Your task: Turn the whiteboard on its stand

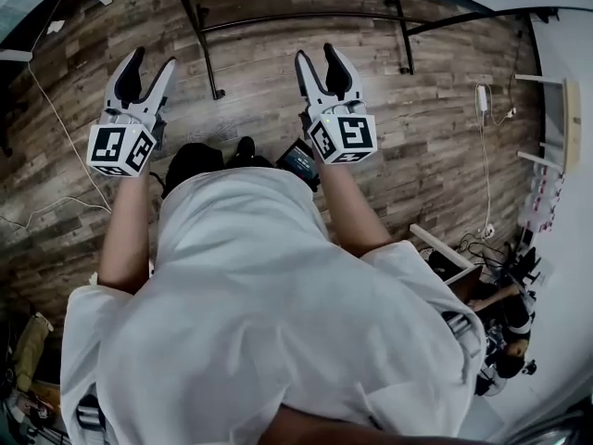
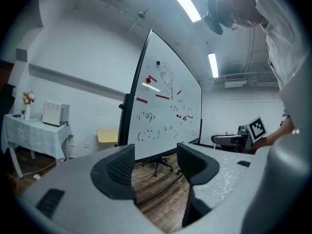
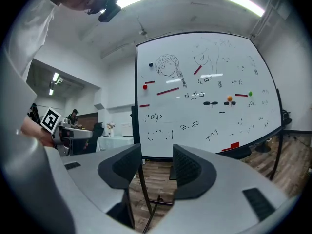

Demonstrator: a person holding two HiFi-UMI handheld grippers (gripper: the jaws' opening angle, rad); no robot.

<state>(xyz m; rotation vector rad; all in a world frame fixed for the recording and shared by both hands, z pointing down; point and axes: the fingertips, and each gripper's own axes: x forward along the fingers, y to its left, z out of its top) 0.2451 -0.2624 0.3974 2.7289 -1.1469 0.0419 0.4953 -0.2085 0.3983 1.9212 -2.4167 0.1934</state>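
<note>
Left tool (image 1: 154, 65) and right tool (image 1: 316, 60) are both spread wide with nothing between their jaws, held out side by side. The whiteboard (image 3: 204, 91) is upright on its stand (image 1: 206, 49), ahead and well apart from both tools. The jaws look ready to take the board's frame for the turn.

The whiteboard (image 3: 204, 91) is shown as a smooth, glossy white panel, and its stand (image 1: 306, 17) is made of dark, matt metal tubing. The floor (image 1: 445, 109) is laid in grained, matt wood planks. The left gripper (image 1: 153, 59) and right gripper (image 1: 318, 54) are moulded in pale grey, matt, finely speckled plastic with dark ribbed pads (image 3: 187, 167), and a bench (image 2: 29, 133) is draped in white cloth.
</note>
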